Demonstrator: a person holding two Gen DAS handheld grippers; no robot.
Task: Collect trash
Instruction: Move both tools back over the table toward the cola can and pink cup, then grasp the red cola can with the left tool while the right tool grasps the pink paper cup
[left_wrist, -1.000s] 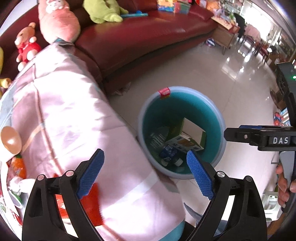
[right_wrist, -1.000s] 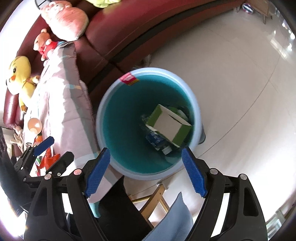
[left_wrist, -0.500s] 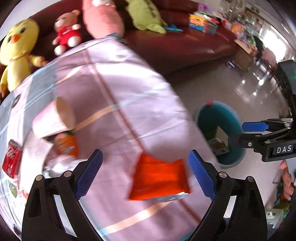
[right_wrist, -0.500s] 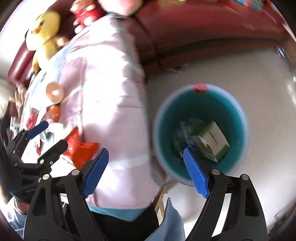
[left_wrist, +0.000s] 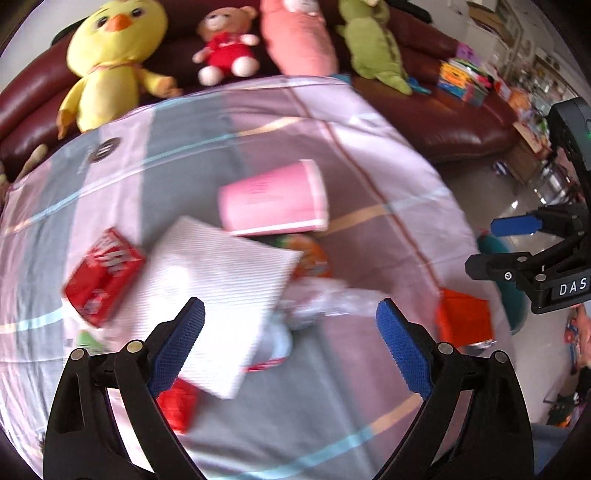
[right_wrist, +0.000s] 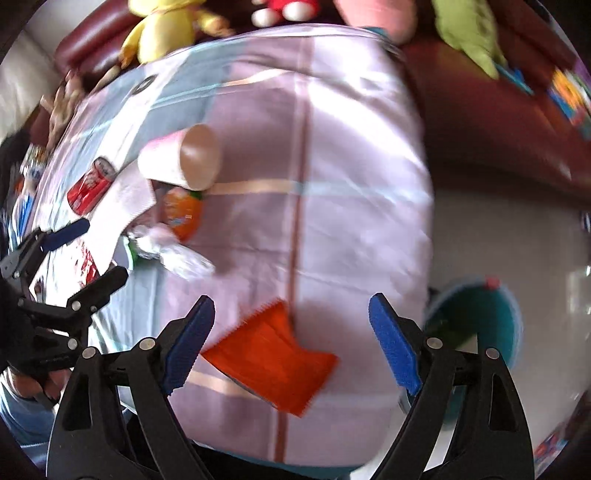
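A cloth-draped counter (left_wrist: 369, 155) before a maroon sofa, trash left on it.
Left view: left gripper (left_wrist: 290, 345), fingers wide and empty, above a paper sheet (left_wrist: 218, 295), pink cup (left_wrist: 273, 199), red can (left_wrist: 103, 273). Right view: right gripper (right_wrist: 290, 345), fingers opening, empty, over an orange wrapper (right_wrist: 273, 362); teal bin (right_wrist: 491, 325) beside.

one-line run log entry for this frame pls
left gripper: open, empty | right gripper: opening, empty, above orange wrapper | trash bin: beside table

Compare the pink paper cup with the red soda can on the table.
The pink paper cup is bigger and pale, its open brown mouth showing; the red soda can is smaller and bright red with white lettering. The cup lies nearer the sofa. Both lie tipped on their sides, touching the white napkin.
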